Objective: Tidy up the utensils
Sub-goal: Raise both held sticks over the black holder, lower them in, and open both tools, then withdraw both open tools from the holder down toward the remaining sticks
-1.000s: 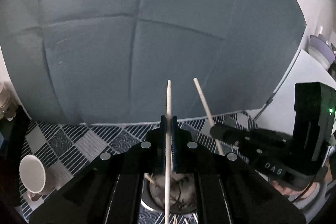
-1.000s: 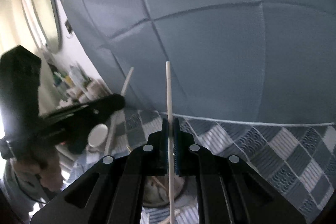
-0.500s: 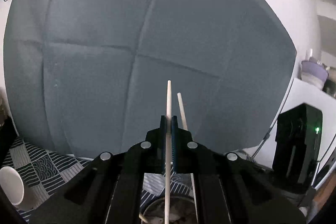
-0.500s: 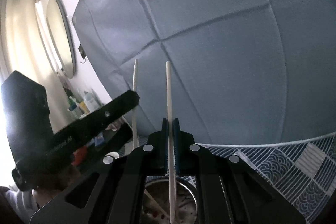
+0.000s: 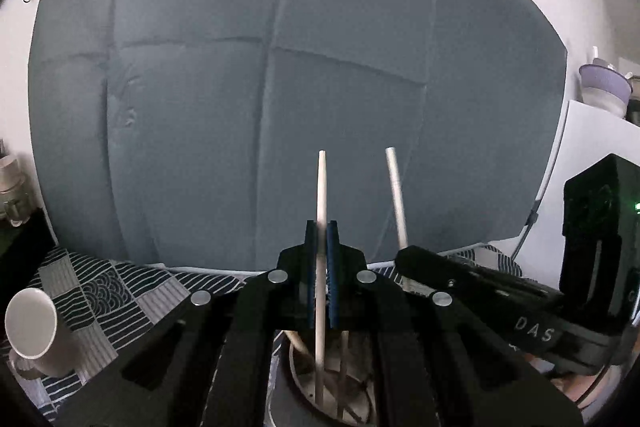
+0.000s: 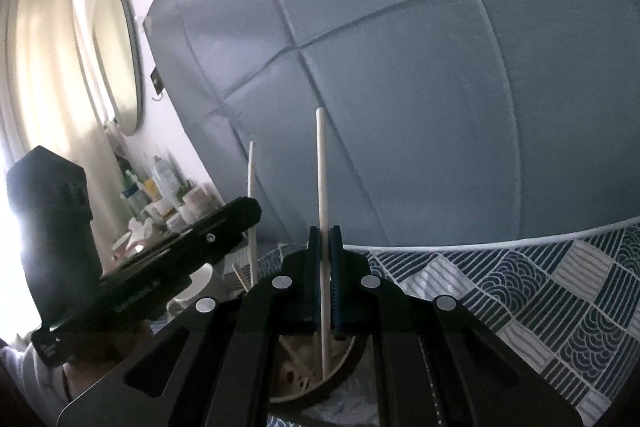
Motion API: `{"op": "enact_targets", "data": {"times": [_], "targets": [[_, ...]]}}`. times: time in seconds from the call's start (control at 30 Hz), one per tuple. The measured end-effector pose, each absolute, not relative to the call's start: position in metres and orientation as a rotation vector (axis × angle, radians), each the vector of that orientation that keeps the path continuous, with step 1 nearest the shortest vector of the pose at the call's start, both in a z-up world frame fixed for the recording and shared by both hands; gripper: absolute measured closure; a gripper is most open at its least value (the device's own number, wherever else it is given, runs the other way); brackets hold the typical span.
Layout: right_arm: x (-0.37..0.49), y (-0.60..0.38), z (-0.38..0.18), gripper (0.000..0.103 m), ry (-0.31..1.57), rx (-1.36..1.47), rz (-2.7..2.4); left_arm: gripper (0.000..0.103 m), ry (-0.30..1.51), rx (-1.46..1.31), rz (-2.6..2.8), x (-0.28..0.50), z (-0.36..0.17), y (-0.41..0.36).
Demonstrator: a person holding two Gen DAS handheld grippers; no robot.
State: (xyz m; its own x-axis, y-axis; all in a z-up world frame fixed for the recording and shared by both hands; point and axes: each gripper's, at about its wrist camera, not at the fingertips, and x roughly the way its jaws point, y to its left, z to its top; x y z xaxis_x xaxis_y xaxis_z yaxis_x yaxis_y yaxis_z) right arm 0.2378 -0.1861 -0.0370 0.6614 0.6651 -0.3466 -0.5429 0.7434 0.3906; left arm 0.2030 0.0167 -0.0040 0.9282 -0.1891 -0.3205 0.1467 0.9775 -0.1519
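Below, both tongs — left tongs (image 5: 321, 255), right tongs (image 6: 324, 259) — each pinch a chopstick, lower ends hidden in a holder (image 6: 340, 379).

Layout, both wrist views. Left gripper (image 5: 321, 227) w/ upright chopstick (image 5: 321, 187) between its fingers; right gripper (image 6: 324, 231) likewise w/ second chopstick (image 6: 321, 179). Bowl (image 5: 304, 379) lies below both, lower chopstick ends inside it. Mug (image 5: 32, 331) on patterned cloth (image 5: 120, 299), far left. Cushion (image 5: 280, 87) behind everything.
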Motion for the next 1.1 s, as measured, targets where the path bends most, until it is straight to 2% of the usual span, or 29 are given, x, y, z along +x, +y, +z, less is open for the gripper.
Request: {"op": "enact_targets", "data": {"times": [0.3, 0.37, 0.47, 0.53, 0.57, 0.6, 0.63, 0.67, 0.73, 0.77, 0.9, 1.1], "targets": [[0.221, -0.187, -0.04, 0.098, 0.523, 0.214, 0.665, 0.098, 0.383, -0.063, -0.172, 0.189, -0.005, 0.017], [0.217, -0.189, -0.039, 0.095, 0.523, 0.205, 0.646, 0.095, 0.386, -0.054, -0.16, 0.185, -0.005, 0.018], [0.211, -0.193, -0.037, 0.095, 0.523, 0.2, 0.623, 0.07, 0.391, -0.036, -0.149, 0.178, -0.007, 0.019], [0.207, -0.196, -0.034, 0.094, 0.512, 0.189, 0.597, 0.058, 0.388, -0.036, -0.139, 0.171, -0.007, 0.023], [0.206, -0.197, -0.032, 0.092, 0.508, 0.186, 0.587, 0.044, 0.391, -0.035, -0.131, 0.169, -0.007, 0.023], [0.203, -0.2, -0.029, 0.086, 0.5, 0.183, 0.57, 0.04, 0.389, -0.04, -0.126, 0.167, -0.006, 0.026], [0.202, -0.202, -0.027, 0.073, 0.497, 0.182, 0.558, 0.038, 0.388, -0.046, -0.12, 0.164, -0.004, 0.029], [0.2, -0.204, -0.024, 0.059, 0.491, 0.182, 0.543, 0.028, 0.392, -0.047, -0.104, 0.162, -0.003, 0.032], [0.196, -0.209, -0.017, 0.051, 0.479, 0.178, 0.517, 0.019, 0.402, -0.05, -0.092, 0.16, 0.0, 0.036], [0.195, -0.211, -0.015, 0.041, 0.477, 0.178, 0.509, 0.008, 0.415, -0.046, -0.083, 0.159, 0.002, 0.038], [0.189, -0.218, -0.003, 0.017, 0.469, 0.17, 0.473, 0.006, 0.444, -0.023, -0.036, 0.156, 0.008, 0.047], [0.184, -0.224, 0.007, 0.016, 0.511, 0.132, 0.417, 0.006, 0.519, -0.002, 0.005, 0.156, 0.007, 0.061]]}}
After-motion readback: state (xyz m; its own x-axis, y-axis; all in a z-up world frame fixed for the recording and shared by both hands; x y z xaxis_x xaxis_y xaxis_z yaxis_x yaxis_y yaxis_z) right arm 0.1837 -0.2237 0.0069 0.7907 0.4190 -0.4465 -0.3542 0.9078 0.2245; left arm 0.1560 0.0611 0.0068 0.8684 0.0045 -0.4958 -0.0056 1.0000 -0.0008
